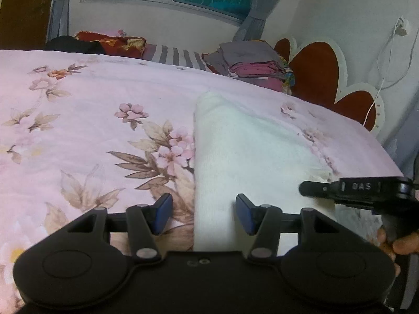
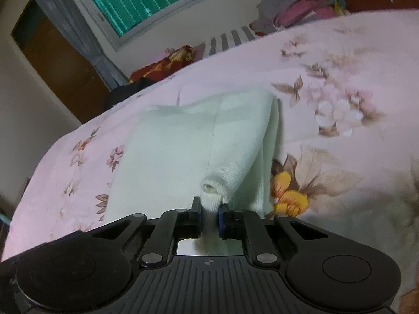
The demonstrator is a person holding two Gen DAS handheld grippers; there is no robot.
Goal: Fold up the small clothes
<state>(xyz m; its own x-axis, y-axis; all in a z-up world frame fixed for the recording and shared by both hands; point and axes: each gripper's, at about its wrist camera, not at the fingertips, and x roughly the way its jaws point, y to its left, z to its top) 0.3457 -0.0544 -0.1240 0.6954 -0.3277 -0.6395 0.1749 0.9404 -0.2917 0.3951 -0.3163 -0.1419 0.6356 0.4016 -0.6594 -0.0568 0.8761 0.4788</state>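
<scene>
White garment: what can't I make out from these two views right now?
- Left wrist view: garment near edge hidden behind the open left tongs.
- Right wrist view: pinched corner inside the right tongs hidden by the fingers.
- Both: garment type and underside unclear.
- Right view: bedsheet blurred.

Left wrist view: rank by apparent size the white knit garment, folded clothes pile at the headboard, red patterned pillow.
1. White knit garment, largest, though nearest the camera.
2. Folded grey and pink clothes pile.
3. Red patterned pillow, partly hidden by dark cloth; close to the pile, so unsure.
</scene>
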